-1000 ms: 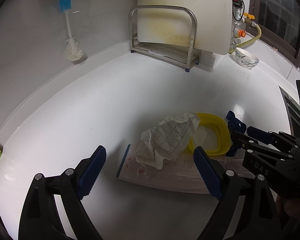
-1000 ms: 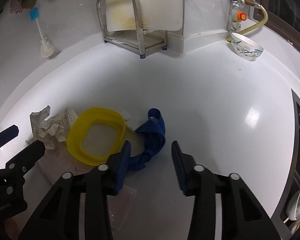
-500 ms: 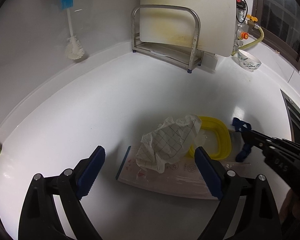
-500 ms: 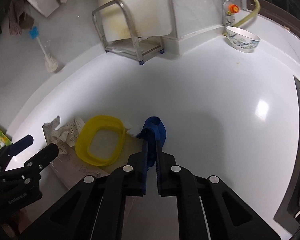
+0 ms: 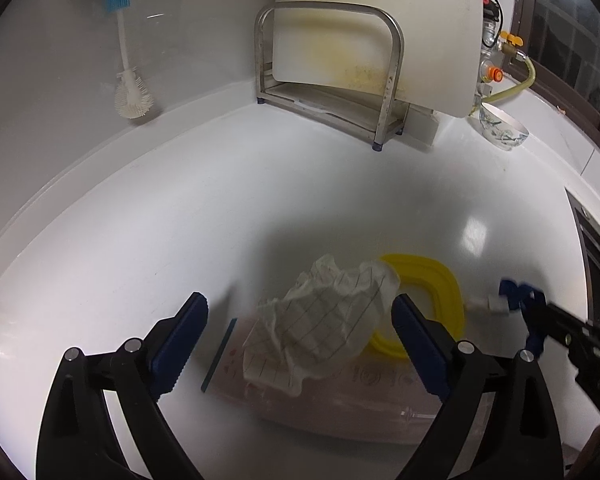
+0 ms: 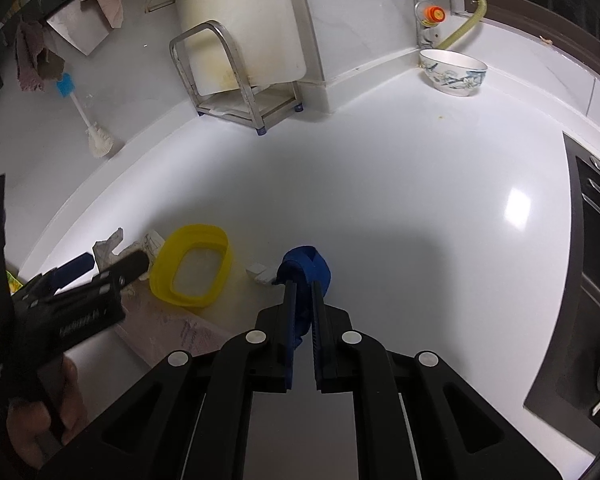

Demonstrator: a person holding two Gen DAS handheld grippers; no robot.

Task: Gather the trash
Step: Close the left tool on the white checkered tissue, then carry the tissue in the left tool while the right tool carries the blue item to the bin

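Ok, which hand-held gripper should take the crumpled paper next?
Left. The left hand-held gripper is open with the crumpled paper just ahead between its fingers; the right hand-held gripper is shut on the blue strap.

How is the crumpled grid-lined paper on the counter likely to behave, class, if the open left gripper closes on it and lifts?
The crumpled paper looks thin and creased, so it would probably crush further between the left gripper pads. It seems light, likely lifting easily. It rests on a flat plastic bag, which may shift or cling along.
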